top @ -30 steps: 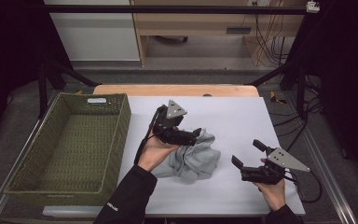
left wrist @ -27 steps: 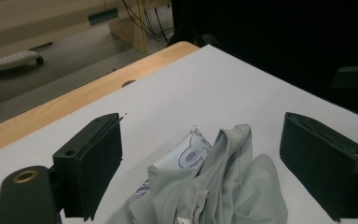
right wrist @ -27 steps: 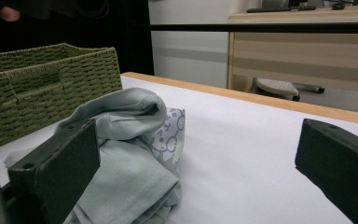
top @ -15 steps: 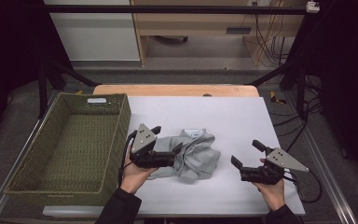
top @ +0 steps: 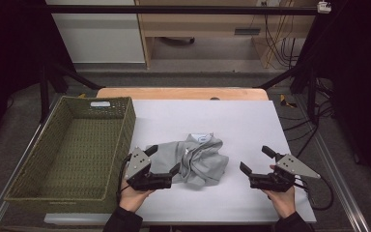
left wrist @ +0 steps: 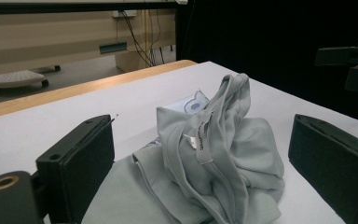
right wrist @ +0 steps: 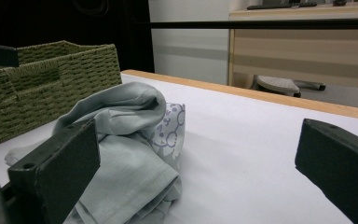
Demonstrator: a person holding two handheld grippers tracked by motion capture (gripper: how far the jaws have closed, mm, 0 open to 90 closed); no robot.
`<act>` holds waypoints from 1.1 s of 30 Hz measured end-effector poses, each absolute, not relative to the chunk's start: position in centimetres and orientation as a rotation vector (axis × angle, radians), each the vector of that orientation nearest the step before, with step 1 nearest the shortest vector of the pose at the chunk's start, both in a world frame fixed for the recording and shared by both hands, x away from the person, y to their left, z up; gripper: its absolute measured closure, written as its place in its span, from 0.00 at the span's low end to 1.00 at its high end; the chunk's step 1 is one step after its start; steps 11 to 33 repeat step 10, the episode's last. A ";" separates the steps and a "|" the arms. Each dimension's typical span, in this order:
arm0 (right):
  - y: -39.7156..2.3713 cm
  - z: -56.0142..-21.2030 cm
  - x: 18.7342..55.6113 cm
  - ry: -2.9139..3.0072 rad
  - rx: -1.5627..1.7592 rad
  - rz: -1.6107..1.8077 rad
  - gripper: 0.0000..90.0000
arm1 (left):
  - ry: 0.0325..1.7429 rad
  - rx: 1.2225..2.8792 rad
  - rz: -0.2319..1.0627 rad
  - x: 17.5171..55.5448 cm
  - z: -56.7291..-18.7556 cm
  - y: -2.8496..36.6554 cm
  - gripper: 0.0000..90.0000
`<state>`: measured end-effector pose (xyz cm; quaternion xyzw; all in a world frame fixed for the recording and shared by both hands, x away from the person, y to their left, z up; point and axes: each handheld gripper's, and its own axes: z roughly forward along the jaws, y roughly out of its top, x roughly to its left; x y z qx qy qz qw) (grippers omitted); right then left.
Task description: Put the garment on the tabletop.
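1. The left hand-held gripper [top: 161,166] sits low in the lower-left middle of the high view, with its jaws spread on either side of the near-left edge of a crumpled grey garment [top: 197,159]. In its own view the cloth rises between the two black jaws with nothing pinched, so I judge it is lined up to take a fold.
2. The right hand-held gripper [top: 257,162] rests at the lower right of the high view, clear of the garment, with its jaws also spread and empty. It seems to be waiting its turn.
3. The garment lies bunched in the middle of the white worktop [top: 251,121], showing a printed inner patch and a small label.
4. The woven green basket [top: 125,116] stands at the left of the frame, just beside the worktop's left edge. Its inside looks empty, with only a pale tag on its far rim. It may be where the garment is meant to go.
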<state>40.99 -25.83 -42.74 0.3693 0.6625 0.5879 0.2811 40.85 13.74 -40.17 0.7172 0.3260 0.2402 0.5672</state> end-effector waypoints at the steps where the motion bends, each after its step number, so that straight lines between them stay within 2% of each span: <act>1: -25.9 -42.8 41.0 1.773 0.983 1.580 0.00 | 0.766 1.685 0.564 40.9 -40.2 13.7 0.06; 33: -25.7 -42.8 40.9 1.786 1.004 1.588 0.00 | 0.773 1.698 0.576 41.1 -40.8 13.9 0.05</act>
